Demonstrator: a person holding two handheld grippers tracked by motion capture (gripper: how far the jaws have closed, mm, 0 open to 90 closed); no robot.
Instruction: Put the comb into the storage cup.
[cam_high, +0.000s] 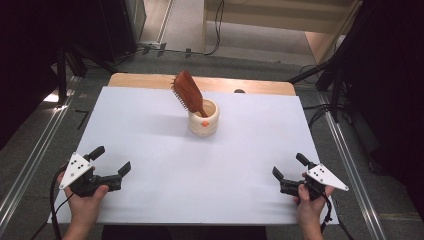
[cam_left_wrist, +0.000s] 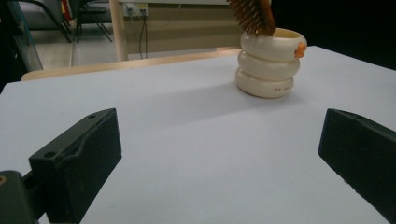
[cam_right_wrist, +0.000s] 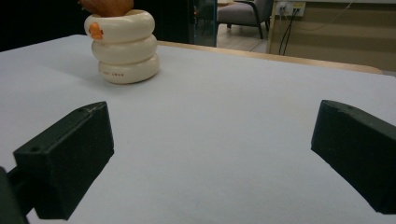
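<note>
"Holding both tools low at my near corners, that's all so far. My left gripper has its jaws spread wide with nothing between them, and my right gripper is splayed just the same, also empty."

"So what are you after?"

"I judge it's the reddish-brown wooden hairbrush standing in the cream ceramic cup shaped like three stacked rings, with a small orange mark on its side. The cup sits toward the far middle of the white table sheet, well apart from both my hands."

"Which step is that, then?"

"The very start, I'd say: the approach isn't made yet. Next calls for one gripper to travel forward to the cup, jaws kept apart, and line up across the brush."

"How does the brush lie?"

"Handle end down inside the cup, bristled head up and out. Its long axis runs steeply upward but tilted, leaning over the rim toward my left and the far side; the bristles face my left. In the left gripper view the bristles rise just above the rim."

"Anything to watch?"

"Probably steadying the cup, since pulling a leaning brush could tip it."
</note>
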